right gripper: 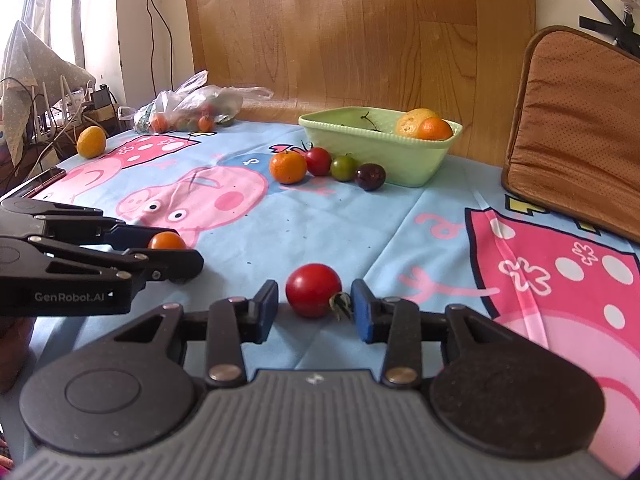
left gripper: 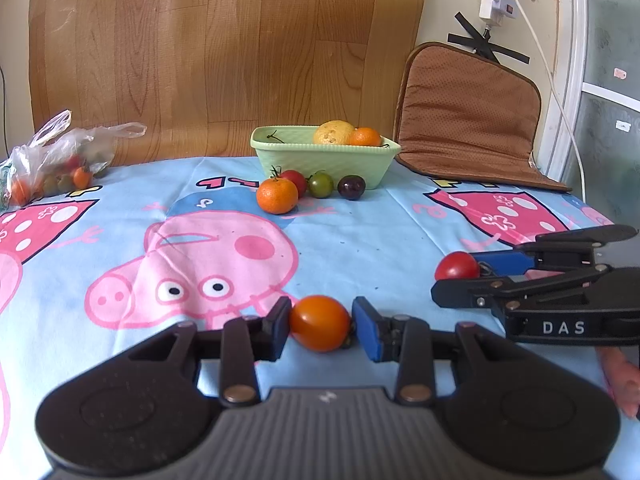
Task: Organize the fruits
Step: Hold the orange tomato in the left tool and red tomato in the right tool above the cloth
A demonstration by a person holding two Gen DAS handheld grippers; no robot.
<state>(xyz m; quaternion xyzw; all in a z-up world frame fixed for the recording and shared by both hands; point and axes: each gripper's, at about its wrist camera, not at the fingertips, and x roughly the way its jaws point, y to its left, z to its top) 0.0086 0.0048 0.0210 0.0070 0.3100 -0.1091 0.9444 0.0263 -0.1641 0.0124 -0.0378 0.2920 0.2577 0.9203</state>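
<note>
**Jaws on two tomatoes, sorting barely begun**

Left gripper [left gripper: 321,327] pads clamp my orange tomato [left gripper: 320,323]; right gripper [right gripper: 314,307] jaws stand apart around the red tomato [right gripper: 313,289], low centre. I judge most work remains: two fruits in the green basket [left gripper: 280,152], four outside. Only the right view shows a yellow fruit [right gripper: 91,142] upper left.

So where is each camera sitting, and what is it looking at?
Left wrist: on the left gripper, facing the green bowl; its fingers squeeze an orange tomato.
Right wrist: on the right gripper; a red tomato sits loose between its fingers.
Shared: bowl, both tomatoes, each other's gripper.
</note>
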